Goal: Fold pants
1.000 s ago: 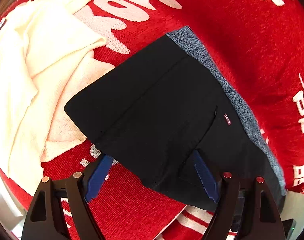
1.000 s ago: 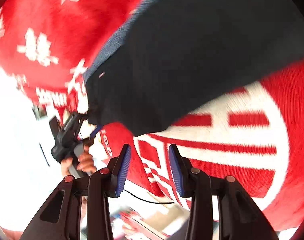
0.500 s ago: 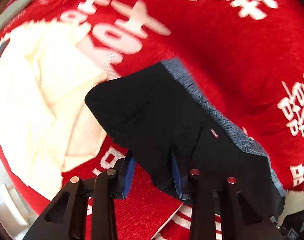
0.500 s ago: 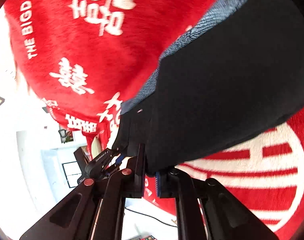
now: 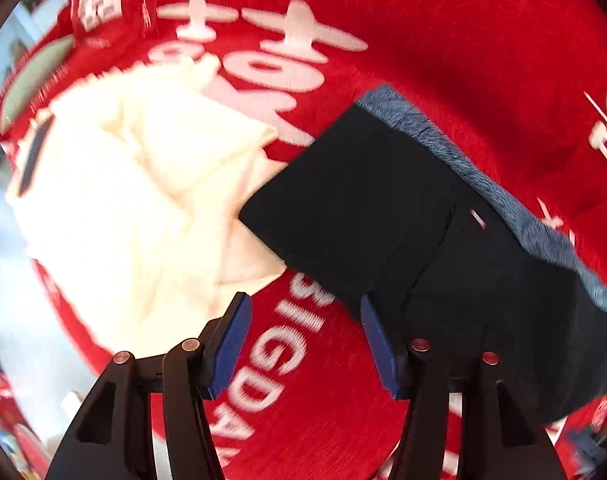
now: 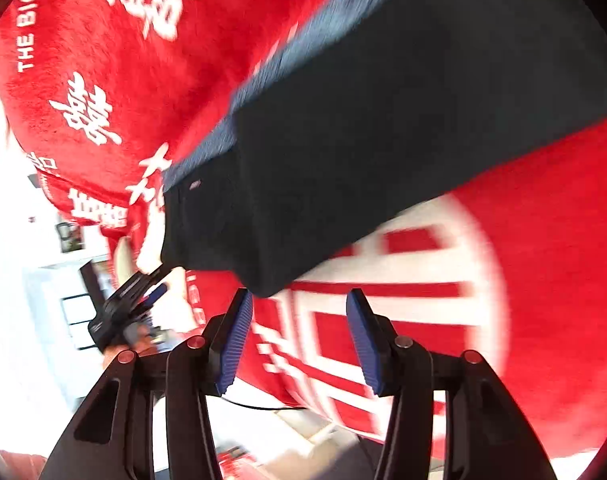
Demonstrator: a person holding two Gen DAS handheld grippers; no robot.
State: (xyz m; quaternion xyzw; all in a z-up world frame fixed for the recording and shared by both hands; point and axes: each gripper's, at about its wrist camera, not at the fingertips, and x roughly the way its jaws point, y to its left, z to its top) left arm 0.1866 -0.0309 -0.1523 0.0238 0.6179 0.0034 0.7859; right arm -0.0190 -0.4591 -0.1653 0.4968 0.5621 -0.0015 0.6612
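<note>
The black pants (image 5: 403,216) lie folded into a compact rectangle on the red cloth, with a grey-blue waistband (image 5: 475,168) along the far edge. My left gripper (image 5: 303,344) is open and empty just in front of the pants' near edge. In the right wrist view the same pants (image 6: 383,128) fill the upper right, and my right gripper (image 6: 299,340) is open and empty just below their near corner. The left gripper also shows there (image 6: 131,300), at the pants' left end.
A red cloth with white lettering (image 5: 463,40) covers the table. A cream-white towel (image 5: 131,200) lies crumpled left of the pants, touching their left corner. The table edge and a bright room show at the left (image 6: 31,280).
Both grippers were shut on the pants' near edge half a second ago. Now both have opened and drawn back, and the pants lie free on the cloth.
</note>
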